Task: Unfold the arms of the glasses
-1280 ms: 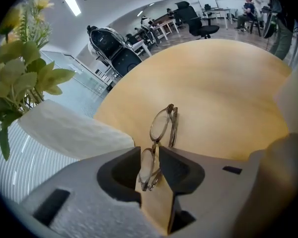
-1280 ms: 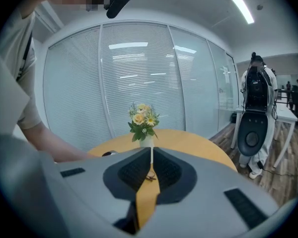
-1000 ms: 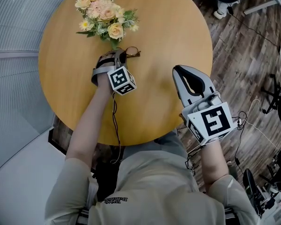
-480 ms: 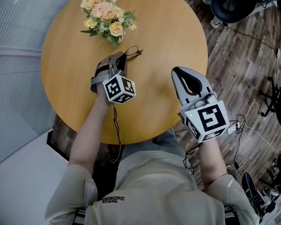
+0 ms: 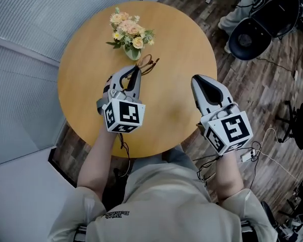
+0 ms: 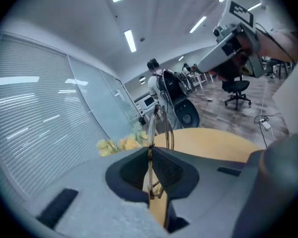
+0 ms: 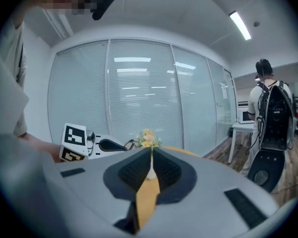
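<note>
Thin brown-framed glasses (image 5: 148, 64) hang above the round wooden table (image 5: 182, 44), just in front of the flower vase. My left gripper (image 5: 137, 70) is shut on them; in the left gripper view the frame (image 6: 160, 125) stands upright out of the closed jaws, pinched edge-on at the tips (image 6: 150, 151). The arms look folded against the frame. My right gripper (image 5: 198, 79) hovers over the table's right side, a hand's width from the glasses, jaws together with nothing in them (image 7: 151, 153).
A small vase of peach and yellow flowers (image 5: 130, 33) stands at the table's far side, close behind the glasses. A black office chair (image 5: 262, 24) and cables lie on the wooden floor to the right. A glass wall with blinds runs along the left.
My left gripper closed on the glasses and lifted them off the table beside the vase. The right gripper has risen too, staying at the table's right.
</note>
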A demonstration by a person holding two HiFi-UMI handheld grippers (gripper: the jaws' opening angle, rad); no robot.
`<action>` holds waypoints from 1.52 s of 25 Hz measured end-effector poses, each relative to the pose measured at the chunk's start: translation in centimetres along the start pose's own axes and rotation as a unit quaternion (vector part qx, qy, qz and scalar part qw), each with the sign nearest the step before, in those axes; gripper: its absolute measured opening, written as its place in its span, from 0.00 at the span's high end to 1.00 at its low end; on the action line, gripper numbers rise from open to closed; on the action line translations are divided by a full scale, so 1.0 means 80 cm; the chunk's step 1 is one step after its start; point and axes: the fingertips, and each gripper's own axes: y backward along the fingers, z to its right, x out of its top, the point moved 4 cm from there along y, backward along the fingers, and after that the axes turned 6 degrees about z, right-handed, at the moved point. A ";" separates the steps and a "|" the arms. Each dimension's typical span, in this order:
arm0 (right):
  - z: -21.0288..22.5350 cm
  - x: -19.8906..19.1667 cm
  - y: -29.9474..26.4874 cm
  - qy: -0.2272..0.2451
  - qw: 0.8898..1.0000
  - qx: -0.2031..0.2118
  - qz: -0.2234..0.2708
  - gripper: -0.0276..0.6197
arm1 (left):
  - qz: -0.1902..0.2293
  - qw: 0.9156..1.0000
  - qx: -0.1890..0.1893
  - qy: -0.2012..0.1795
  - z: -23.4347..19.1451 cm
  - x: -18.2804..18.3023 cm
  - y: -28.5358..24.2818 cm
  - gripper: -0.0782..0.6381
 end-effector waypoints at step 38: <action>-0.144 0.147 0.117 0.051 0.982 0.121 0.133 0.91 | 0.228 0.921 0.067 0.308 -0.028 0.141 0.295 0.84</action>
